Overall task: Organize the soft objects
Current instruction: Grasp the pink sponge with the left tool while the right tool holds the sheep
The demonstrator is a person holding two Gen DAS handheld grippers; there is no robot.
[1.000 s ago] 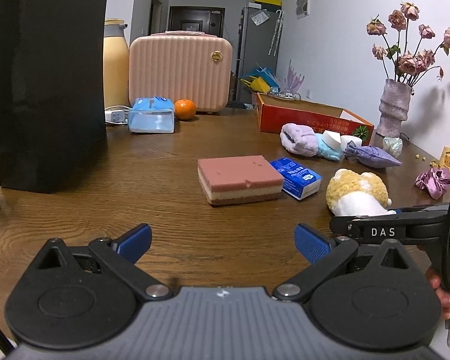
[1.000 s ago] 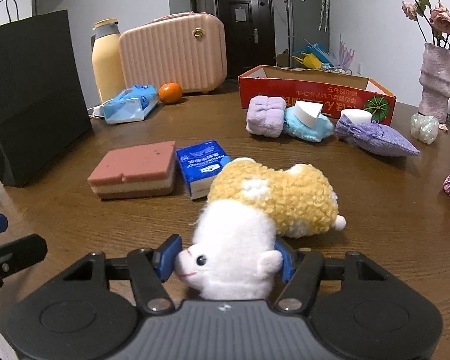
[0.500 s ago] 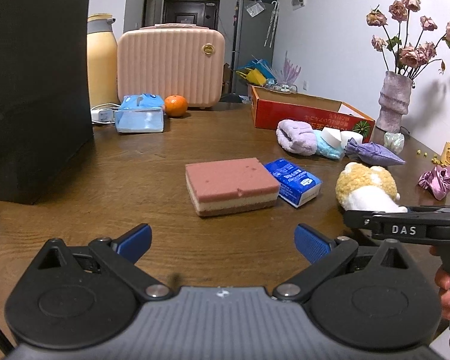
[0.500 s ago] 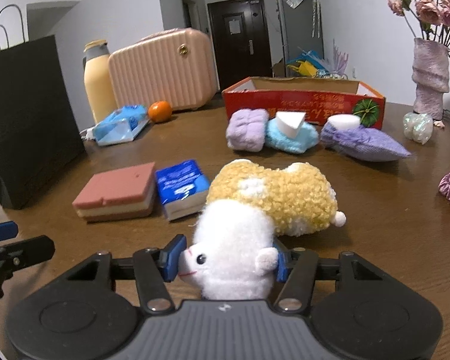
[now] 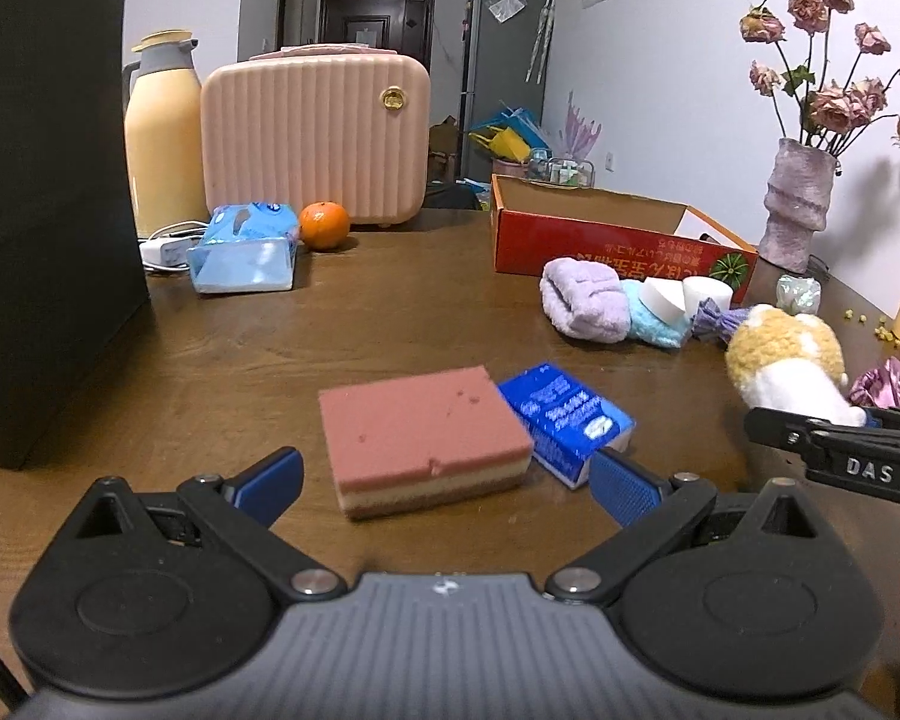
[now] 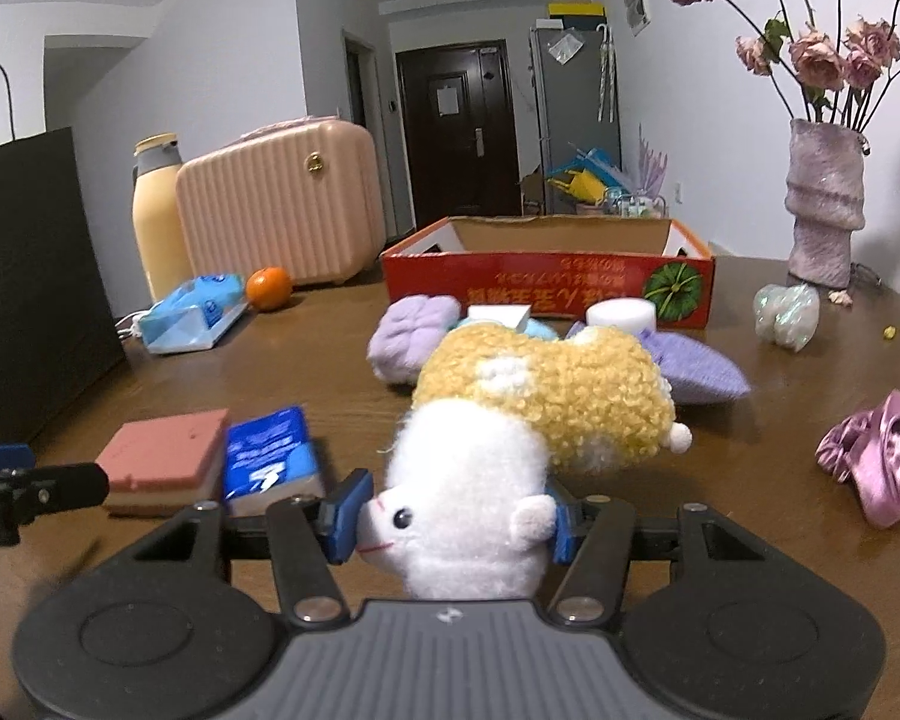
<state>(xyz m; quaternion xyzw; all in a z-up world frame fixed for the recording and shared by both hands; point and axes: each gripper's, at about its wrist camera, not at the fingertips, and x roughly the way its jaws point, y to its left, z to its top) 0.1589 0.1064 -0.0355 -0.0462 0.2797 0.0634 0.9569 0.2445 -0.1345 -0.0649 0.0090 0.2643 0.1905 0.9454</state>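
Note:
My right gripper (image 6: 453,525) is shut on the white head of a yellow-and-white plush toy (image 6: 534,408) and holds it above the table; the plush toy also shows in the left wrist view (image 5: 786,354). My left gripper (image 5: 444,477) is open and empty, just in front of a pink layered sponge (image 5: 420,432). A blue tissue pack (image 5: 564,411) lies beside the sponge. A lilac towel roll (image 5: 582,297), a light blue cloth (image 5: 654,318) and a purple pouch (image 6: 696,372) lie before the open red cardboard box (image 6: 546,282).
A black paper bag (image 5: 42,210) stands at the left. At the back are a pink case (image 5: 318,132), a yellow flask (image 5: 162,132), a wipes pack (image 5: 246,249) and an orange (image 5: 324,225). A flower vase (image 6: 825,204) and pink scrunchie (image 6: 882,462) are at the right.
My right gripper has lifted the plush toy off the table and carried it toward the red box. My left gripper has moved forward, closer to the pink sponge.

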